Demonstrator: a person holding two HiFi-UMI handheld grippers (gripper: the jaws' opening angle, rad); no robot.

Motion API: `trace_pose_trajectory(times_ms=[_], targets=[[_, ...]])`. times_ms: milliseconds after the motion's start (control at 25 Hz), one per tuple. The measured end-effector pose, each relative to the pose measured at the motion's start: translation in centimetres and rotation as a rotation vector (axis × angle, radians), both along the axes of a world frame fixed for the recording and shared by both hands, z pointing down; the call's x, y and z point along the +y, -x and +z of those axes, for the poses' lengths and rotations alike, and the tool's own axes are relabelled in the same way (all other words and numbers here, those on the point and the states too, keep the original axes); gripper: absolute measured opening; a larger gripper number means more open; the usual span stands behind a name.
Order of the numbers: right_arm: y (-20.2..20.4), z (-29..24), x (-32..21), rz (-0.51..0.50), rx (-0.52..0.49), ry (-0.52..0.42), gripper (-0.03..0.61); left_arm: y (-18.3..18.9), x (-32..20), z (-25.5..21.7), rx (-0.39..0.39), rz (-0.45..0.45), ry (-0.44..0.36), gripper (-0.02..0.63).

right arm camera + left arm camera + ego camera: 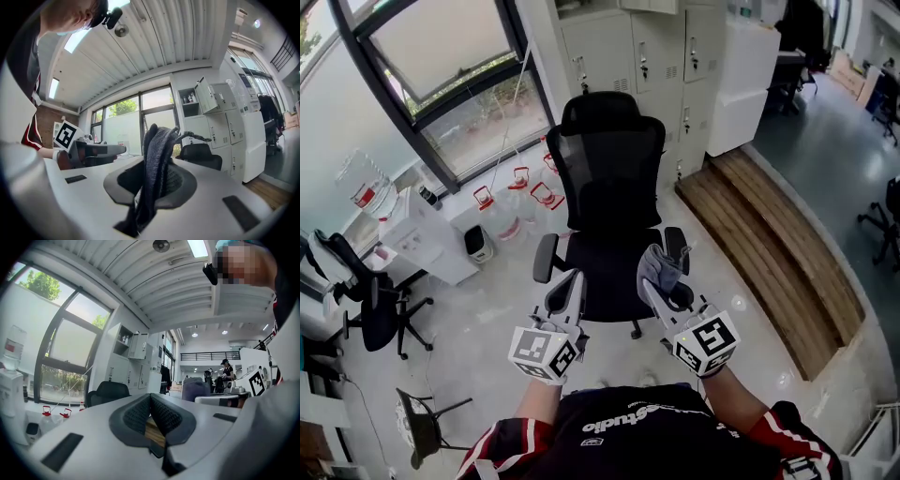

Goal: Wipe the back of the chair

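Ahead, on the pale floor (502,314): black office chair (609,272), seat toward the person, mesh backrest (609,173) upright behind it, headrest (602,111) on top.
Right claw (654,286): clamped on a grey cloth (662,264), bunched folds standing up past the tips; over the seat's right front, near the right armrest (675,246), apart from the backrest.
Left claw (567,289): pads together, nothing between; level with the right, beside the left armrest (546,255).
Step in hand: judged as the approach; cloth not yet on the mesh, no wiping begun.
Doing it well: reach up over the seat; lay a broad fold flat on the mesh rather than the bunched tip; stroke from headrest downward in overlapping passes; light pressure, against rolling on the castors; left claw free to steady an armrest.
Edges: backrest rim and armrest tops, likely snags for loose cloth ends.
Open room: bare floor right of the chair up to the wooden platform (769,234); tighter behind, lockers (647,56) near, water jugs (520,202) at rear left; second chair (380,305) well apart at left.
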State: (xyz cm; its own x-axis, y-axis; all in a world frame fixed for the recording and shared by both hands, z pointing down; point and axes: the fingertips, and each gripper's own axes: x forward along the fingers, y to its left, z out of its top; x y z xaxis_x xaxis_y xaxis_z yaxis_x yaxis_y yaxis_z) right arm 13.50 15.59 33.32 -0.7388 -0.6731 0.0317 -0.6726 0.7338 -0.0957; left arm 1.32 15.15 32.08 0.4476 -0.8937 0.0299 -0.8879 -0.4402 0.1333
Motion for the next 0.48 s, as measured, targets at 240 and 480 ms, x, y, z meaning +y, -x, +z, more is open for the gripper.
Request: trace_pose_trajectory(times_ms=[240, 480], targets=[[3.3, -0.5, 2.1, 0.035, 0.024, -0.018, 0.067, 3.6, 2.0, -0.1, 0.009, 0.018, -0.006, 0.023], [4.2, 0.1, 3.4, 0.167, 0.049, -0.041, 0.067, 6.9, 2.6, -0.2, 0.005, 0.027, -0.028, 0.023]])
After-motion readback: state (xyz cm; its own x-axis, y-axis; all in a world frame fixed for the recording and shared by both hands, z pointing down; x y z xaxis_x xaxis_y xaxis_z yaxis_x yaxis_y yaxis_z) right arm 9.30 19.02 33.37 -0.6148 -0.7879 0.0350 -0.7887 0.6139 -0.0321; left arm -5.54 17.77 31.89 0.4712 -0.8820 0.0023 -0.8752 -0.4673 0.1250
